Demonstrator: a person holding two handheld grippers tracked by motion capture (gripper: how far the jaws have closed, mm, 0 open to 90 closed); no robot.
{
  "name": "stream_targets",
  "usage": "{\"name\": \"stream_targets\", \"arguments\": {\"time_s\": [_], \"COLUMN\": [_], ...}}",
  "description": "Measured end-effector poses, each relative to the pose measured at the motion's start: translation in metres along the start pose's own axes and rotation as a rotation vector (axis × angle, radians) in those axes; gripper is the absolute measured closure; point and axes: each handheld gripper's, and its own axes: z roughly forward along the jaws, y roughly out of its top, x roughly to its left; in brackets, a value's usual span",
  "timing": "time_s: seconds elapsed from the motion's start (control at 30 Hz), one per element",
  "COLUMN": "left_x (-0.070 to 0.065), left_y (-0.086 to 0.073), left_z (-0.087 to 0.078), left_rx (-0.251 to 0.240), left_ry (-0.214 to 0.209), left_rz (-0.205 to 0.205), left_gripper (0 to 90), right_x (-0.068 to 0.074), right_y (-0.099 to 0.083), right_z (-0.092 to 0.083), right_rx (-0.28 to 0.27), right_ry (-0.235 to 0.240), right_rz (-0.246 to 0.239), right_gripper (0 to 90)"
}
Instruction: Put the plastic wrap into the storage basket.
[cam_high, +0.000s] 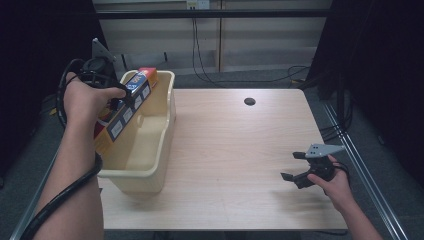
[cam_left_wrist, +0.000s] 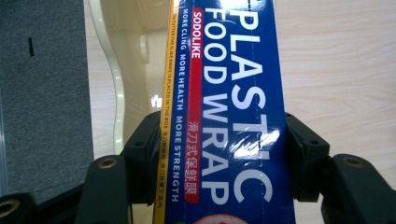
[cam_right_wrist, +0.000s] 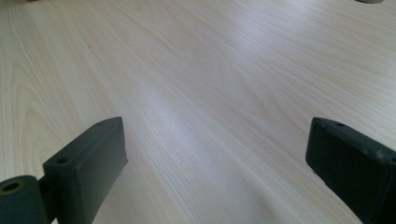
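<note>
A long blue and yellow box of plastic food wrap (cam_high: 125, 112) hangs tilted over the cream plastic bin (cam_high: 150, 150) at the table's left. My left gripper (cam_high: 117, 97) is shut on it. In the left gripper view both jaws press the sides of the plastic wrap box (cam_left_wrist: 229, 116), with the left gripper (cam_left_wrist: 219, 154) around its middle and the bin (cam_left_wrist: 116, 84) below. My right gripper (cam_high: 294, 166) rests low over the table's right side, open and holding nothing. In the right gripper view the right gripper (cam_right_wrist: 217, 154) has its jaws wide apart over bare wood.
The light wooden table (cam_high: 240, 145) has a round cable hole (cam_high: 249, 101) near its far edge. Cables run along the floor behind the table and at the right. Grey floor (cam_left_wrist: 42, 93) lies left of the bin.
</note>
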Motion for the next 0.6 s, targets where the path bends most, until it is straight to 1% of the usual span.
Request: {"name": "stream_targets", "arguments": {"time_s": [0.1, 0.2, 0.27, 0.5, 0.6], "left_x": [0.001, 0.002, 0.003, 0.002, 0.001], "left_y": [0.000, -0.001, -0.001, -0.002, -0.003], "left_z": [0.001, 0.004, 0.006, 0.014, 0.020], "left_rx": [-0.005, -0.013, -0.016, -0.011, -0.003], "left_ry": [0.003, 0.015, 0.015, 0.017, 0.018], "left_rz": [-0.001, -0.018, -0.026, -0.035, -0.045], "left_gripper": [40.6, 40.6, 40.6, 40.6, 40.6], "right_x": [0.000, 0.000, 0.000, 0.000, 0.000], "right_y": [0.000, 0.000, 0.000, 0.001, 0.001], "right_z": [0.000, 0.000, 0.000, -0.001, -0.001], "right_rx": [0.001, -0.003, -0.006, -0.008, -0.009], "right_ry": [0.002, 0.001, 0.002, -0.006, -0.007], "right_rz": [0.000, -0.002, -0.003, -0.004, -0.004], "right_gripper": [4.9, 4.9, 4.9, 4.9, 4.9]}}
